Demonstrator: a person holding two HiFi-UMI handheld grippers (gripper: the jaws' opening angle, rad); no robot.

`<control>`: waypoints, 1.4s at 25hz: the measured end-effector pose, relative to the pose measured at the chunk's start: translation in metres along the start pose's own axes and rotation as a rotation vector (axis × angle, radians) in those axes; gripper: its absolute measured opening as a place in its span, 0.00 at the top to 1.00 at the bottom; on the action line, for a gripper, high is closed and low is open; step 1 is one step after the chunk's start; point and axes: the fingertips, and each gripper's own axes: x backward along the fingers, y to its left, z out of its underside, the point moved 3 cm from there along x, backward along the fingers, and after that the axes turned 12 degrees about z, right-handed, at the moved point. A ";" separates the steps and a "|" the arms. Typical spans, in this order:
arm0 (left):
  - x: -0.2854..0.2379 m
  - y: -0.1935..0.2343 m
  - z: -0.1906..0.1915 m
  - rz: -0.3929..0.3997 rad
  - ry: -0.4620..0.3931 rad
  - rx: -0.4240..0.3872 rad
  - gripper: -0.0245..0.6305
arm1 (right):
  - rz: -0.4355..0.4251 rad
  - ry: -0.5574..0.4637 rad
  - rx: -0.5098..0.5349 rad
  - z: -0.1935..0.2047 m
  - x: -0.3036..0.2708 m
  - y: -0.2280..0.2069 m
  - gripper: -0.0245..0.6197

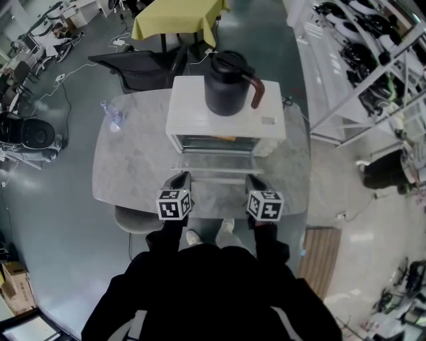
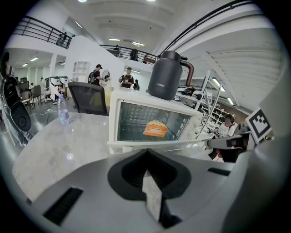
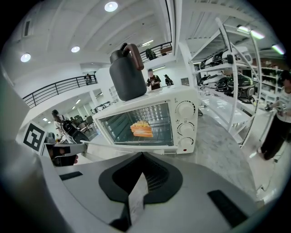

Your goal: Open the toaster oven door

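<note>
A white toaster oven [image 1: 226,116] stands on the grey marble table [image 1: 133,160] with a black jug [image 1: 228,83] on its roof. Its glass door [image 1: 216,162] hangs down flat toward me, so the inside shows. An orange piece of food [image 2: 155,129] lies on the rack, also seen as the food [image 3: 142,129] in the right gripper view. My left gripper [image 1: 180,178] and right gripper [image 1: 255,180] hover just before the door's front edge, a little apart from it. In both gripper views the jaws meet with nothing held: left gripper [image 2: 147,154], right gripper [image 3: 142,157].
A water bottle [image 1: 114,116] stands at the table's far left. A black office chair [image 1: 143,66] and a yellow-clothed table [image 1: 176,16] lie beyond. Metal shelving [image 1: 373,60] runs along the right. Three knobs [image 3: 185,129] are on the oven's right side.
</note>
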 end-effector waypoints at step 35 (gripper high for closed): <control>0.002 -0.001 0.044 0.026 0.114 0.071 0.96 | 0.004 0.127 -0.001 0.046 0.002 -0.001 0.96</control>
